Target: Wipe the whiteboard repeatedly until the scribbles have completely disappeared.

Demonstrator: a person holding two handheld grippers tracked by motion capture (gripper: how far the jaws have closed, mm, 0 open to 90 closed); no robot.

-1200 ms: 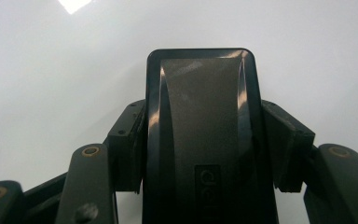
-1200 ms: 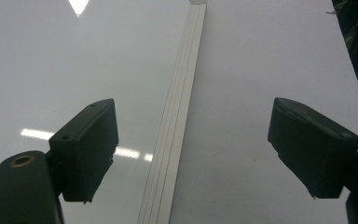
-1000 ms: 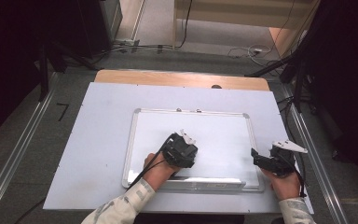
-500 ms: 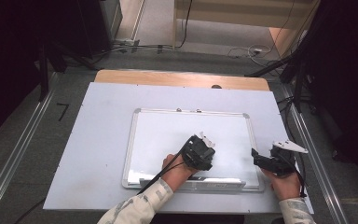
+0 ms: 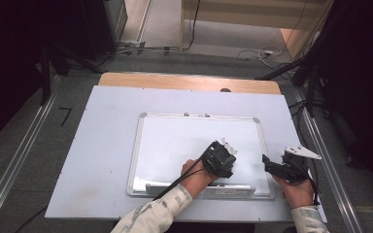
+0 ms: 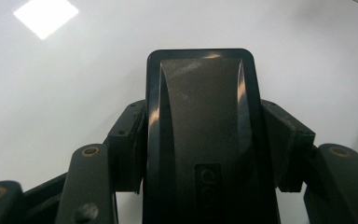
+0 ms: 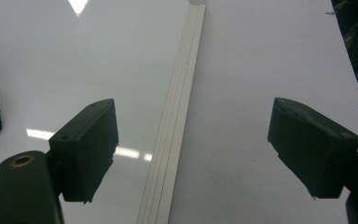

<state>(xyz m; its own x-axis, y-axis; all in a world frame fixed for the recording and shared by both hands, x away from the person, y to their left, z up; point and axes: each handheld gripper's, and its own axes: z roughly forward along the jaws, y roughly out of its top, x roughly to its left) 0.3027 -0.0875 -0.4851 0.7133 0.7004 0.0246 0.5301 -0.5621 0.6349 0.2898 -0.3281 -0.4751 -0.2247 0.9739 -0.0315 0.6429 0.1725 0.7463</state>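
Left gripper clamped on a black eraser over the whiteboard; right gripper open at the board's right edge.

The left gripper (image 6: 205, 154) has its jaws closed against both sides of a smooth, rounded-rectangular black block, apparently a board eraser (image 6: 200, 130), held over the glossy whiteboard (image 5: 175, 141), toward its near right part. The right gripper (image 7: 191, 154) has its jaws wide apart, holding nothing, straddling the board's ribbed pale metal frame (image 7: 177, 130). The whiteboard lies flat on a matte pale table (image 5: 102, 145).
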